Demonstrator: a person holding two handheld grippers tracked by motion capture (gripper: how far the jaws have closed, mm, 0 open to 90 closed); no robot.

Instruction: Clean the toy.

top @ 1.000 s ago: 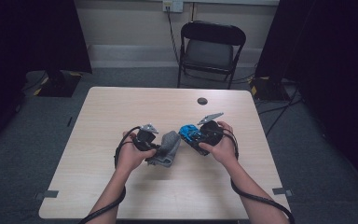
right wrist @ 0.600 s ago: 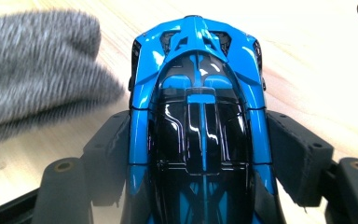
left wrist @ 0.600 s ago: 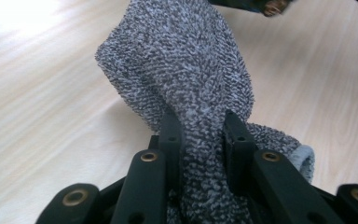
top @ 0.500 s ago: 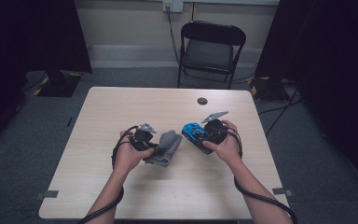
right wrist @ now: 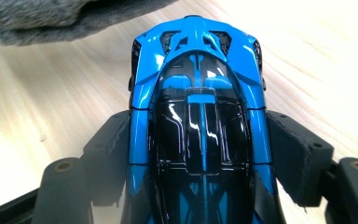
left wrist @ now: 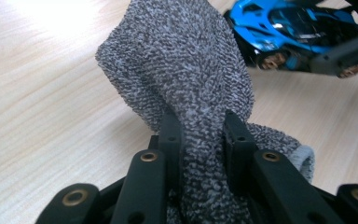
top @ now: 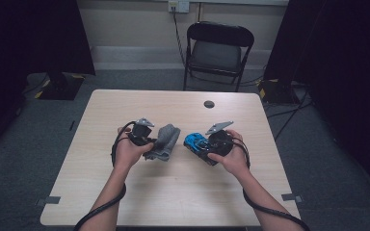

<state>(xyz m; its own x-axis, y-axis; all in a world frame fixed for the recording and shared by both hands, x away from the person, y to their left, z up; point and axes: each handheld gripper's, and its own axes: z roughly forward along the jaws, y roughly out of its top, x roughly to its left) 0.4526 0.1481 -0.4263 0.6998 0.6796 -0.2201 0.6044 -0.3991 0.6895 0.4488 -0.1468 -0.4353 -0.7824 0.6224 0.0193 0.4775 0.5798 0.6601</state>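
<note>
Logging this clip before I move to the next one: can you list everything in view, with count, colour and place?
Table: one, light wood grain, centre of the high view.
Cloth: one, speckled grey, mid-table, pinched in the left jaws.
Toy car: one, blue and black, mid-table right of the cloth, clamped between the right jaws.
Small round thing: one, dark, near the table's far edge; too small to identify.
Folding chair: one, black, behind the table.
Wall socket: one, pale, on the back wall, with a cord.
Left hand-held gripper: one, black, shut on the cloth.
Right hand-held gripper: one, black, shut on the toy car.
</note>
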